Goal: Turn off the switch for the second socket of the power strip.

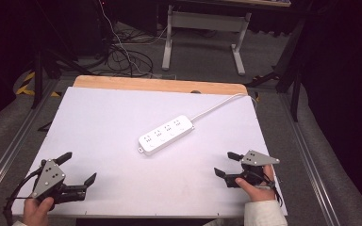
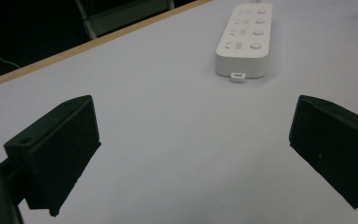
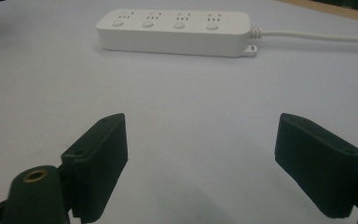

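High view – white power strip (image 1: 166,134) mid-table, cable (image 1: 219,106) perhaps over far edge

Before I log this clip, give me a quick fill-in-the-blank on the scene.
1. The white power strip has ___ round buttons.
2. Both the left gripper and the right gripper have their jaws ___.
3. The strip's cord leaves the table at its ___ edge.

Missing words: four; open; far

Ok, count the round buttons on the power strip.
4, in one row along one long edge of the power strip: one beside each socket group, running from its free end to the cord end. None look hidden.
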`<action>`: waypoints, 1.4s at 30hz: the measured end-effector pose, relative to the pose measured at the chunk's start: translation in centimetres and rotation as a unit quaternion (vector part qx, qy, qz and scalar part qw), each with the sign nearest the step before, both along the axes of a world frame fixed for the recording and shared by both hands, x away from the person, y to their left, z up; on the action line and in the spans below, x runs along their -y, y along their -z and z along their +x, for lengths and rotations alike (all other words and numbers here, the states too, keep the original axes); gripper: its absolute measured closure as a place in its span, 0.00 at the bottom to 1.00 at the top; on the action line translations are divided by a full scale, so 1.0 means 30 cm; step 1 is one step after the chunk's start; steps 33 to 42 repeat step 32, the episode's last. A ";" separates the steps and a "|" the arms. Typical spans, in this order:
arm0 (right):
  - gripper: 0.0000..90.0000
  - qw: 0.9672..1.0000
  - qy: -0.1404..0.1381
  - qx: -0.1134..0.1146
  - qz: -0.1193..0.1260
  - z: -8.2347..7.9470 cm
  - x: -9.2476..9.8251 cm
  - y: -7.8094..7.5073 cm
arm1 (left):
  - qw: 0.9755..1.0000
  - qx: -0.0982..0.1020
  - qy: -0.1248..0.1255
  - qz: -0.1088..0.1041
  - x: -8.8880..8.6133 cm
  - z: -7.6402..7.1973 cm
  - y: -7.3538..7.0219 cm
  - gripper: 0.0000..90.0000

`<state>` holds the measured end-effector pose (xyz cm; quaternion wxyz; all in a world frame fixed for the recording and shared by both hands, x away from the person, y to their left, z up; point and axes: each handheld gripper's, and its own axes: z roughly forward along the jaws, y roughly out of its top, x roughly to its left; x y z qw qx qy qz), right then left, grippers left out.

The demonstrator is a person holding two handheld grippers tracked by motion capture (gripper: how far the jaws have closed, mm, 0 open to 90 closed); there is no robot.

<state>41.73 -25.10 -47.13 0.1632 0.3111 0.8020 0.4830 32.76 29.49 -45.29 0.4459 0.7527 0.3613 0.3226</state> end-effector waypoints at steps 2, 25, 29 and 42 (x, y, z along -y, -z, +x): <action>0.20 1.000 0.009 0.001 -0.005 -0.007 0.011 0.014 | 1.000 0.000 0.002 0.001 0.001 0.001 0.001 0.02; 0.20 1.000 0.015 0.000 -0.015 -0.012 -0.005 0.047 | 1.000 0.013 -0.017 0.005 -0.012 -0.021 0.009 0.02; 0.20 1.000 0.014 -0.002 -0.017 -0.006 -0.004 0.048 | 1.000 0.011 -0.018 0.008 -0.009 -0.021 0.010 0.02; 0.20 1.000 0.017 0.002 -0.015 -0.010 0.002 0.045 | 1.000 0.010 -0.017 0.009 -0.007 -0.018 0.011 0.02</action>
